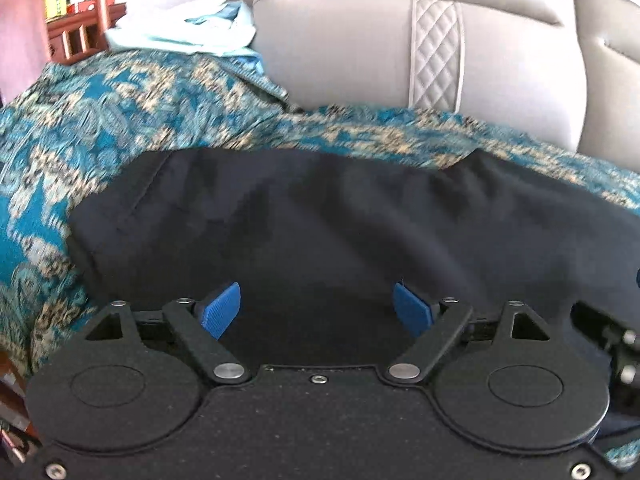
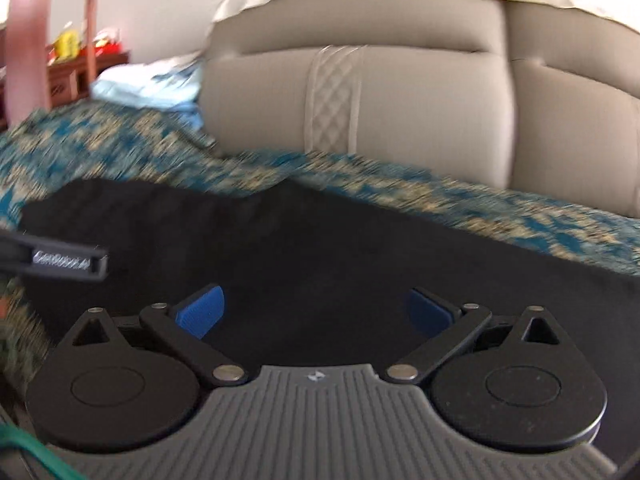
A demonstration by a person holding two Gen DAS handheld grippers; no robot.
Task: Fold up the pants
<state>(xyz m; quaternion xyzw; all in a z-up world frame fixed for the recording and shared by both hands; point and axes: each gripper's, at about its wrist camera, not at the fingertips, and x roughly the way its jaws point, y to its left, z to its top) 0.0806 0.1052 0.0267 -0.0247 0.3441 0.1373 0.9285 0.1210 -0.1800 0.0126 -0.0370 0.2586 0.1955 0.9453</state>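
Dark navy pants (image 1: 320, 220) lie spread on a teal and beige patterned bedspread (image 1: 120, 120). In the left wrist view my left gripper (image 1: 318, 310) is open, its blue pads wide apart just above the cloth, holding nothing. In the right wrist view the pants (image 2: 320, 248) fill the middle, and my right gripper (image 2: 316, 312) is open too, pads apart over the fabric. Part of the left gripper's body (image 2: 60, 260) shows at the left edge of the right wrist view.
A padded beige headboard (image 1: 440, 52) rises just behind the pants. Light blue bedding (image 1: 192, 32) is bunched at the back left. A wooden post and shelf (image 1: 80, 36) stand at the far left beyond the bed.
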